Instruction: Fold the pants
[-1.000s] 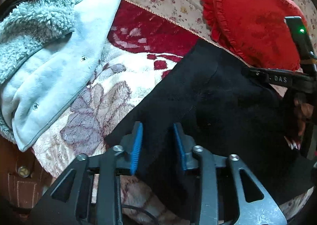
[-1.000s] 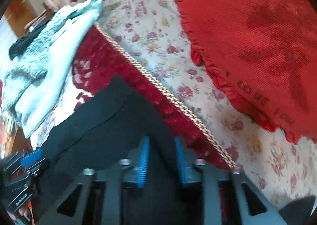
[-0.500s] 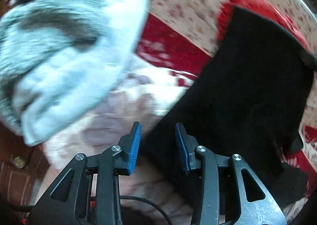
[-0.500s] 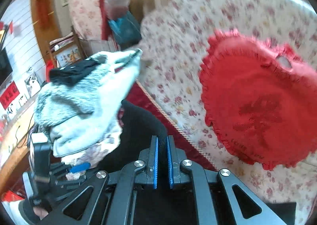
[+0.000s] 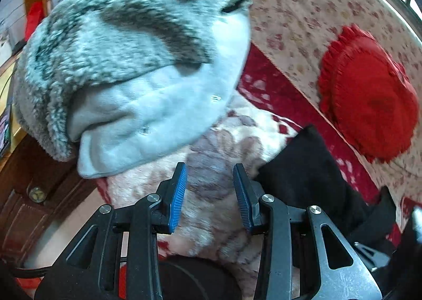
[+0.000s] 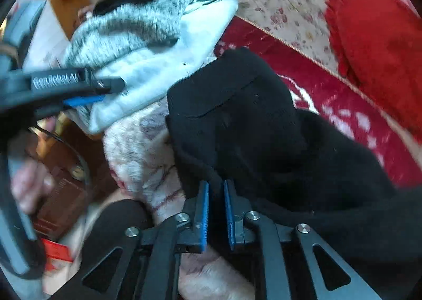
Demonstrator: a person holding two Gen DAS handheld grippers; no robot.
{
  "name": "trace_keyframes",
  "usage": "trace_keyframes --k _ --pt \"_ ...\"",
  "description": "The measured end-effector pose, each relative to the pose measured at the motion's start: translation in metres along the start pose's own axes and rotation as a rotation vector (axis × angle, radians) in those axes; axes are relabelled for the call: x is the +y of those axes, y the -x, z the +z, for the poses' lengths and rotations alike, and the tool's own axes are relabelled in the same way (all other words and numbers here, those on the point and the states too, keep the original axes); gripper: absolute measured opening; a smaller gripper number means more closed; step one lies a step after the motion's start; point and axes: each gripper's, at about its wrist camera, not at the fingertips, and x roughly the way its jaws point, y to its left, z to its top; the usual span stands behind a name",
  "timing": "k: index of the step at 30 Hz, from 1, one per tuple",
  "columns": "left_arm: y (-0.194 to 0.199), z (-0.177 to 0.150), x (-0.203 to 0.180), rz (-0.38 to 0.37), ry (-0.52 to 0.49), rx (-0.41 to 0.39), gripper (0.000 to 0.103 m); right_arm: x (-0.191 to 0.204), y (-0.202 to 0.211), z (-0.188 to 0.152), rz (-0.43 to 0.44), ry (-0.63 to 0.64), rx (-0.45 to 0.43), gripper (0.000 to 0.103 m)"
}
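Midway through a fold, with only one end of the garment held.

Right gripper [image 6: 216, 210] nearly closed, blue pads pinching a low fold of the soft black knit pants [image 6: 237, 115], presumably to carry that end over the rest. Pants draped across the plush red-and-cream floral blanket [image 6: 139, 157], beside the grey fleece-lined jacket [image 5: 137, 67]. Left gripper [image 5: 209, 194] empty, fingers spread apart above the blanket, just left of the pants' edge (probably poised to take it). Red ruffled heart-shaped cushion [image 5: 369, 104] lying well clear on the flowered cover. Slippery bunching likely if lifted one-sided.
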Motion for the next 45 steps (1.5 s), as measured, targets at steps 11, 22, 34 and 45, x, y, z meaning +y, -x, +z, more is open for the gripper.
trace_keyframes --k 11,22,34,45 --pt "-0.021 -0.011 -0.074 -0.067 -0.144 0.045 0.036 -0.164 0.120 -0.007 -0.262 -0.339 -0.123 0.035" --pt "-0.032 -0.026 -0.113 -0.062 -0.237 0.077 0.036 -0.336 0.155 -0.024 -0.453 -0.609 -0.104 0.038" --pt "-0.044 -0.027 -0.118 -0.034 -0.222 0.116 0.036 -0.419 0.090 -0.011 -0.446 -0.558 0.055 0.046" --pt "-0.042 -0.027 -0.109 -0.073 -0.179 0.147 0.036 -0.358 0.165 -0.028 -0.354 -0.439 -0.144 0.006"
